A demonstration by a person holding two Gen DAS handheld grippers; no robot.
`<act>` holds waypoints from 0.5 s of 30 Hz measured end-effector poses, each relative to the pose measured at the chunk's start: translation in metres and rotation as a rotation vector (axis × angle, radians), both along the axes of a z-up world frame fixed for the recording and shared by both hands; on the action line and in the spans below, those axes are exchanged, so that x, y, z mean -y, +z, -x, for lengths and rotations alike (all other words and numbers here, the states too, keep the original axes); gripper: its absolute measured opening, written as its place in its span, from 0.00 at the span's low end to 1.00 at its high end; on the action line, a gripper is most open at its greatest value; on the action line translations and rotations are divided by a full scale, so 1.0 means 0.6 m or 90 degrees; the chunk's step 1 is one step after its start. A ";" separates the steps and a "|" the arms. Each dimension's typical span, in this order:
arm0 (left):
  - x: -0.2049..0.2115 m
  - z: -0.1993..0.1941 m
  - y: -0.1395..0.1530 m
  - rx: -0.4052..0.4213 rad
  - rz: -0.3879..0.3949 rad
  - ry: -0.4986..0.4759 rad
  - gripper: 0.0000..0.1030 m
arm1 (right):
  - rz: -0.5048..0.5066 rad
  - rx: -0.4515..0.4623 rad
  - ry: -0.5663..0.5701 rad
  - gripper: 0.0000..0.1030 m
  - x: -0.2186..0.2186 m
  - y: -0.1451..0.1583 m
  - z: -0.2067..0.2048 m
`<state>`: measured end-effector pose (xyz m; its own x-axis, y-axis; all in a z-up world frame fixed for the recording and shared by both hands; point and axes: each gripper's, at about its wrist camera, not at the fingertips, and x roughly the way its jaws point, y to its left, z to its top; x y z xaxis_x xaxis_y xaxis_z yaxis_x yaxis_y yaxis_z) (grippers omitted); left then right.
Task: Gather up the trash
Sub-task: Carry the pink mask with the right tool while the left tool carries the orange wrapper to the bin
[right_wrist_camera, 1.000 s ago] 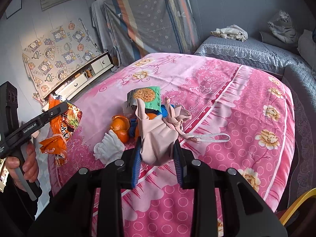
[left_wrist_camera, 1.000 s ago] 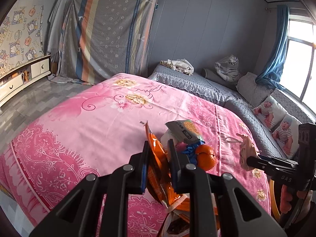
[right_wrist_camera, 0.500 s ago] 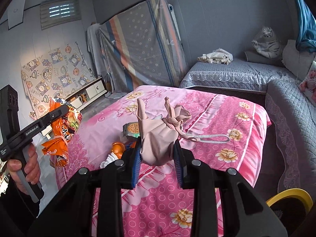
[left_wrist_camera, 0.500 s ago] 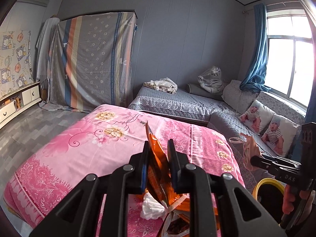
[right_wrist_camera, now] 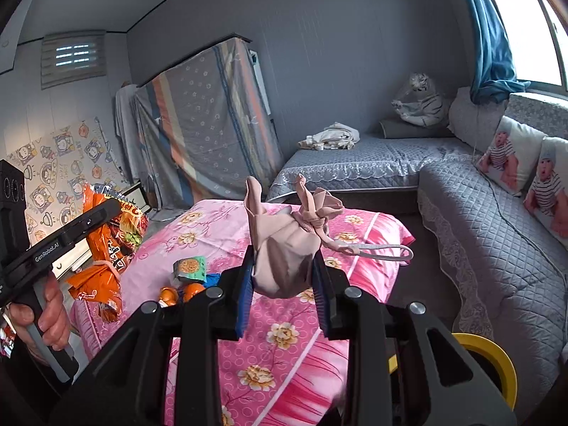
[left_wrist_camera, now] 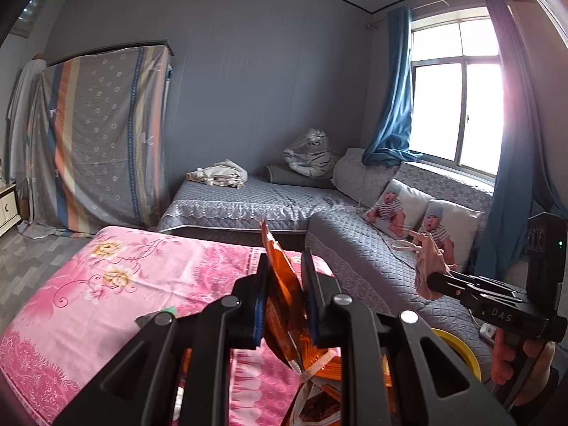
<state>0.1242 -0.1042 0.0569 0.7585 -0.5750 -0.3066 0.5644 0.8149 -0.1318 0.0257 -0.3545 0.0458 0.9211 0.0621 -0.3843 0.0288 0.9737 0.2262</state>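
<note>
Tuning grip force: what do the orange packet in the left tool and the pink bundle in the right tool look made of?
Orange packet: looks like thin glossy plastic film, printed; sharp creases and shiny highlights suggest a crinkly snack wrapper.
Pink bundle: looks like soft matte fabric, possibly a stretchy knit; it bunches, is knotted at the top and trails a pale cord. Exact fibre cannot be told.

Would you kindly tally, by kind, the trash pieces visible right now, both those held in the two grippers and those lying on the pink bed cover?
Orange snack wrapper bundle, held: 1
Pink tied bag, held: 1
Green packet, lying: 1
Orange round pieces, lying: 2
Blue scrap, lying: 1
Total visible: 6
</note>
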 end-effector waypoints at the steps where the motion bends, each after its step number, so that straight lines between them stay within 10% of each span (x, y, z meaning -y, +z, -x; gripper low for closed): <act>1: 0.017 0.003 0.000 0.001 -0.002 -0.015 0.16 | -0.002 0.001 -0.012 0.27 0.012 0.000 0.008; 15: 0.208 0.026 -0.063 -0.048 -0.019 -0.179 0.16 | -0.016 -0.022 -0.191 0.27 0.165 -0.052 0.111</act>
<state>0.1084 -0.2291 0.0189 0.5458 -0.7492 -0.3752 0.7579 0.6324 -0.1602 -0.0407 -0.4532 0.0144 0.8861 -0.2018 -0.4172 0.3231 0.9144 0.2439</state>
